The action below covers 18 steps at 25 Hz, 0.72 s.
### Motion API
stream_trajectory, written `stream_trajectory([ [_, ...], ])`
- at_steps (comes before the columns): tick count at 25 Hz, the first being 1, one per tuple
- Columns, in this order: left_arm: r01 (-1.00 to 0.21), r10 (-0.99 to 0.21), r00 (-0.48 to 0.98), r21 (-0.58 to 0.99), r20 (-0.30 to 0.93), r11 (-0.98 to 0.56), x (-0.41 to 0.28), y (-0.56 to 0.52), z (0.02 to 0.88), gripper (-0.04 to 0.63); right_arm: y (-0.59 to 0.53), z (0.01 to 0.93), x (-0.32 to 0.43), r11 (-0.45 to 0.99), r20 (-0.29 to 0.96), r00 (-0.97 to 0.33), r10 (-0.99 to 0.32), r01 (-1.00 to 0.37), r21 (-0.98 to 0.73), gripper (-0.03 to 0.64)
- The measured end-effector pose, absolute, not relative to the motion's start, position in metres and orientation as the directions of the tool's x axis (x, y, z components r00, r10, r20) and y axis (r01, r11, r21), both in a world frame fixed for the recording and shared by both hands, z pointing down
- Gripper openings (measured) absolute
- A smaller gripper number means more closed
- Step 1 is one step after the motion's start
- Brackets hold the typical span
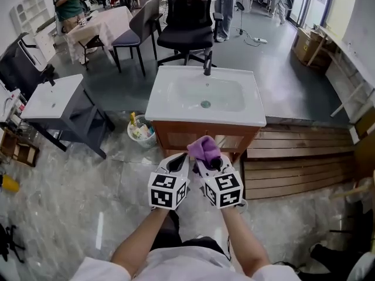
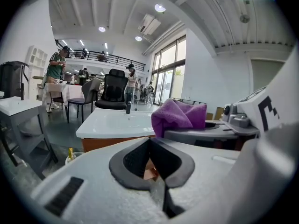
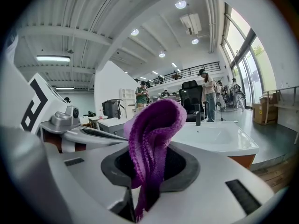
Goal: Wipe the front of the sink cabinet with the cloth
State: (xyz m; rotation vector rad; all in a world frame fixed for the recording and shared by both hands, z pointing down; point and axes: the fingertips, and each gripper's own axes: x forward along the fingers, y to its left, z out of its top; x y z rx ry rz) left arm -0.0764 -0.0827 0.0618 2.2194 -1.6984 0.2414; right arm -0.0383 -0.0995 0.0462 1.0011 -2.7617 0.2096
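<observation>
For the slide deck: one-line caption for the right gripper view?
Right gripper shut on a purple cloth, facing the white sink on its wooden cabinet.

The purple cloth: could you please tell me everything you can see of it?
The purple cloth is a soft fabric with a ribbed, knitted-looking weave, folded and bunched. The right tongs are shut on its lower part; the rest stands up from the jaws in a rounded loop that flops over, and a thin end hangs below them. It is held in the air in front of the wooden sink cabinet, seemingly not yet touching it. Only the tongs touch it.
</observation>
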Motion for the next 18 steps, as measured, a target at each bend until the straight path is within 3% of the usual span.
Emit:
stream_trajectory([
  [18,-0.957,-0.887,0.272,0.202,0.373,-0.208,-0.206,-0.189,0.176,0.006,-0.195,0.153,-0.182,0.796,0.276,-0.767,-0.579,-0.605,-0.01,0.087],
])
